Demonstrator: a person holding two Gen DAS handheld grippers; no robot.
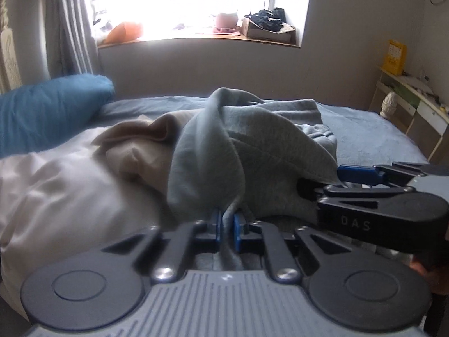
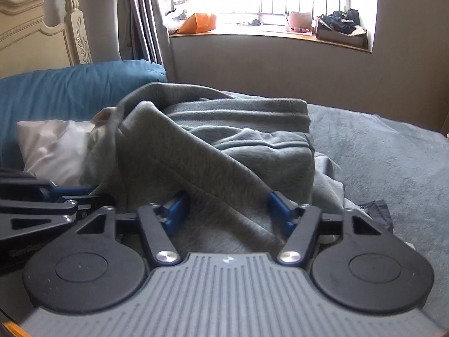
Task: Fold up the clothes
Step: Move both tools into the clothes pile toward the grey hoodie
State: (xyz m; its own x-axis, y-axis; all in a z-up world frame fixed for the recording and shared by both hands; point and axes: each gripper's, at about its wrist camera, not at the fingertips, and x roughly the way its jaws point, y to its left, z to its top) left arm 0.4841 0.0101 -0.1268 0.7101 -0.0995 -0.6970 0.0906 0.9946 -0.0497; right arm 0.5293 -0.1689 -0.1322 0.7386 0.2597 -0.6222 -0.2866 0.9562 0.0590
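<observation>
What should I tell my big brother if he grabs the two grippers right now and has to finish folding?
Left gripper: shut, pinching a fold of the grey sweatshirt.
Right gripper: jaws partly open around a band of the same sweatshirt; pads not clearly pressing it yet.
Clothes: the sweatshirt lies bunched on the blue-grey bed cover, with a beige garment beside it, next to the white pillow. A small dark cloth sits at the right gripper's side.
Done: nothing looks neatly folded yet.
Left: get the right grip, spread the sweatshirt flat, fold it, then probably the beige piece.
</observation>
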